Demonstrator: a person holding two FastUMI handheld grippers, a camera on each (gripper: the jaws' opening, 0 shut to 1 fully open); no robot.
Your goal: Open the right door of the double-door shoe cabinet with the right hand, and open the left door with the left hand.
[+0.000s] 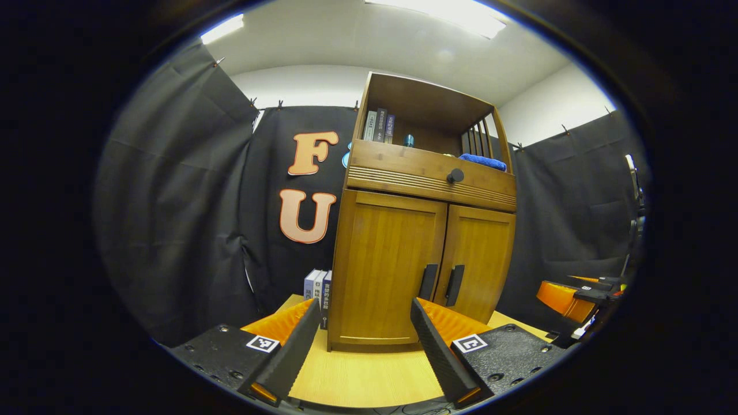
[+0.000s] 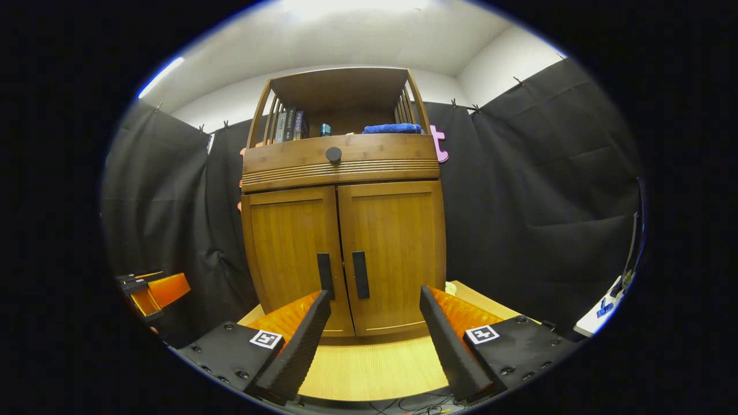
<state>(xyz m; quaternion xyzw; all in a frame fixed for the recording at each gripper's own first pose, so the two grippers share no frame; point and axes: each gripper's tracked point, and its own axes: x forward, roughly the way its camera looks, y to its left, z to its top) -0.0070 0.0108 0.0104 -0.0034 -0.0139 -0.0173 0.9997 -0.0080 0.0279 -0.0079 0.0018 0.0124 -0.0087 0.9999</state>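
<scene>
Pale wood surface (image 2: pixel 369 369) carries the shoe cabinet (image 2: pixel 343 230), both doors shut. Right claw (image 2: pixel 372 323) gapes just short of the right door's handle (image 2: pixel 360 274), ready to hook it. Left claw (image 1: pixel 363 334) waits equally wide before the left door's handle (image 1: pixel 428 281).

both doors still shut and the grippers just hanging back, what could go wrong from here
1. The two handles, left and right, sit close together at the door seam, so the open right gripper might catch the wrong one or both.
2. The left gripper lines up nearer the left door's panel than its handle, and may bump the wood.
</scene>
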